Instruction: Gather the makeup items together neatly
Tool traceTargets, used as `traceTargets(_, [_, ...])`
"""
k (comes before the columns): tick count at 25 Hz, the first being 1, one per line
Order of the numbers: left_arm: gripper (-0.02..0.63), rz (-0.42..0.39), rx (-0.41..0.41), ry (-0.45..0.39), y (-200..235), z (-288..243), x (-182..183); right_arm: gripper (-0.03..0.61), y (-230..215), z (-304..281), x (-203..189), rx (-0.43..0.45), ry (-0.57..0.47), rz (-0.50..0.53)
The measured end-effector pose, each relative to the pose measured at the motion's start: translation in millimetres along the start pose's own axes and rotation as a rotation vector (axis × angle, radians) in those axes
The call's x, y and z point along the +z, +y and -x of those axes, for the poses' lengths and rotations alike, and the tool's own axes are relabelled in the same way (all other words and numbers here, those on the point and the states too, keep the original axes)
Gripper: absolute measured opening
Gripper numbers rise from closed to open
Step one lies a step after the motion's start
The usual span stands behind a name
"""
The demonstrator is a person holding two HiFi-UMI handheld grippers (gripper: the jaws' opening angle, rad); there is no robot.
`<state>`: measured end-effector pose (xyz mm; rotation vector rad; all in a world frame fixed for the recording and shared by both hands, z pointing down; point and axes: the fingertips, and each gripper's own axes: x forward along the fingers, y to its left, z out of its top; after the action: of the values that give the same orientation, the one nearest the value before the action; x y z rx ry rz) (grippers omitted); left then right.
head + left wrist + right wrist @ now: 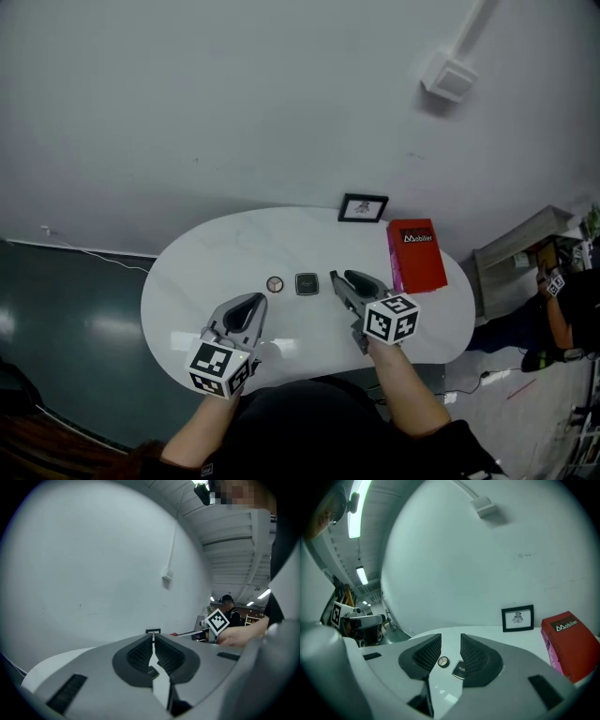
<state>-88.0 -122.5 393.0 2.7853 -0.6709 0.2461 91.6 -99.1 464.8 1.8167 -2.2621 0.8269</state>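
the left gripper [153, 637] has its jaws pressed together with nothing between them. the right gripper [450, 640] has its jaws apart and holds nothing. through the gap between them, 2 small items show on the table below, clear of the pads. in the head view both grippers are held above the near edge of a white oval table [202, 267], the left gripper [255, 302] on the left and the right gripper [339, 278] on the right, each pointing away from the person.

near the middle of the table, just beyond the gripper tips, lie the 2 makeup items: a small round compact [275, 283] and a dark square compact [307, 283]. they sit side by side, close together, with a narrow strip of table showing between them.

further back stand a small framed picture [363, 207] and, to its right, a red box [416, 255], both well apart from the compacts.

judging from this, the gathering looks mostly or fully done: the 2 compacts are already paired in 1 spot and neither gripper is carrying anything. no other makeup items are visible. at most, nudging the pair closer or straighter may remain.
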Motion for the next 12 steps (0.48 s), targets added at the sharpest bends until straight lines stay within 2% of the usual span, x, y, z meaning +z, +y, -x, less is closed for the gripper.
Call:
traceTargets(8, [0.023,-0.049,0.103,0.011,-33,-3,22,0.098,15,38,32,0.21,-0.057,0.073])
traceTargets(12, [0.023,-0.058,0.151,-0.027,-59,-6,46,0.07,28,69,51,0.318,-0.129,0.088])
